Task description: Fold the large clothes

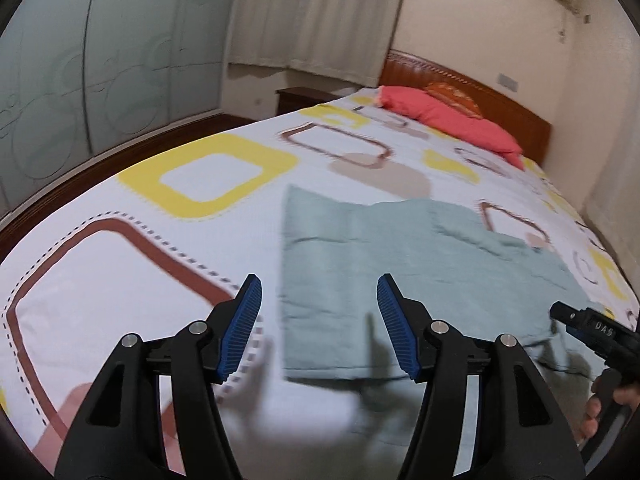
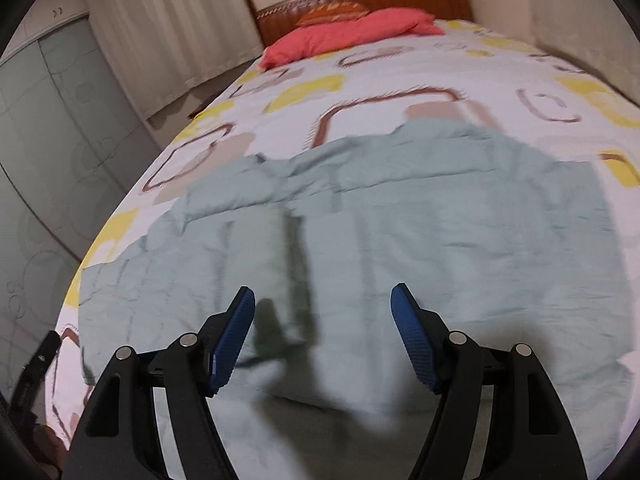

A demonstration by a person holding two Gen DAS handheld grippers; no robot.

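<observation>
Since the green garment (image 2: pixel 400 240) lies soft and limp mid-frame, both grippers' fingers (image 1: pixel 244 328) (image 2: pixel 416 344) apart and empty, pinching a hem corner looks best.

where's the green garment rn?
Green garment lies flat on the bedsheet, nearer the bed's foot than the red pillow; right-centre in left view.

The only readable marking is a short row of pale characters, seemingly "DAS", on the black body of the right claw (image 1: pixel 576 322) at the right edge of the left wrist view. It is blurred, so the reading is unsure. Nothing else carries legible text.
</observation>
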